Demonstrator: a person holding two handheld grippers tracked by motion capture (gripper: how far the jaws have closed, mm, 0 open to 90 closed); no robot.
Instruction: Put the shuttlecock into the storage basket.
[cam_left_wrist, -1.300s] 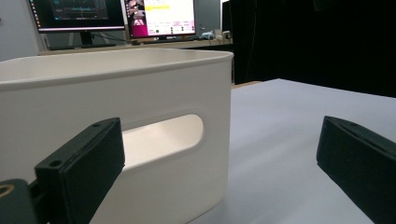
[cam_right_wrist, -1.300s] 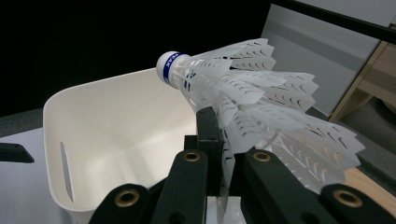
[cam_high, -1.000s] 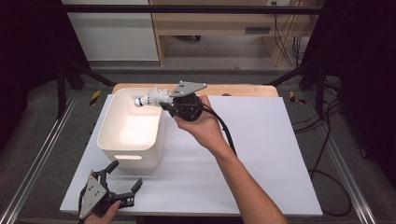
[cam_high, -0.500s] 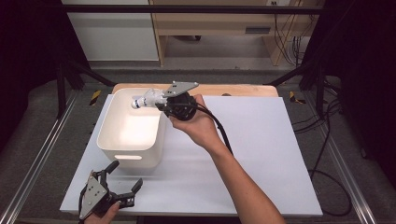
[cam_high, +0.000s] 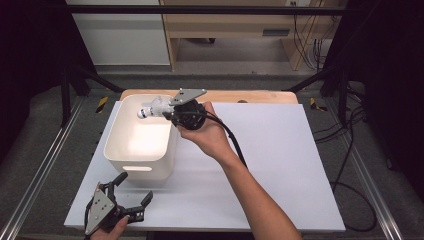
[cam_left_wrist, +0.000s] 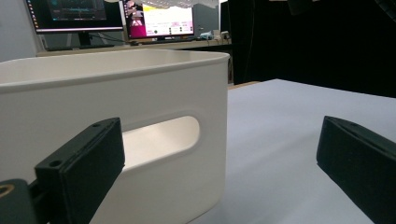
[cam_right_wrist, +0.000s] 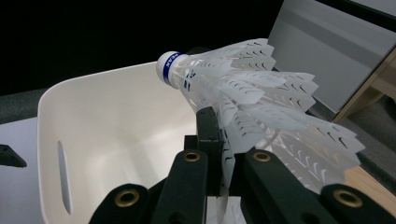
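shuttlecock in right hand-held gripper above bin

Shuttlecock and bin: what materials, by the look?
Shuttlecock: likely plastic; translucent white moulded skirt with slotted vanes, smooth white cap with a blue band. Bin: probably plastic; opaque off-white, soft sheen, rounded corners, cut-out handle slot. Neither is certain from looks alone.

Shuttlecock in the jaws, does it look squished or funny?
A little. The right gripper pinches the shuttlecock by its white skirt, bending the feathers together there. It is tilted, cork tip out over the white bin.
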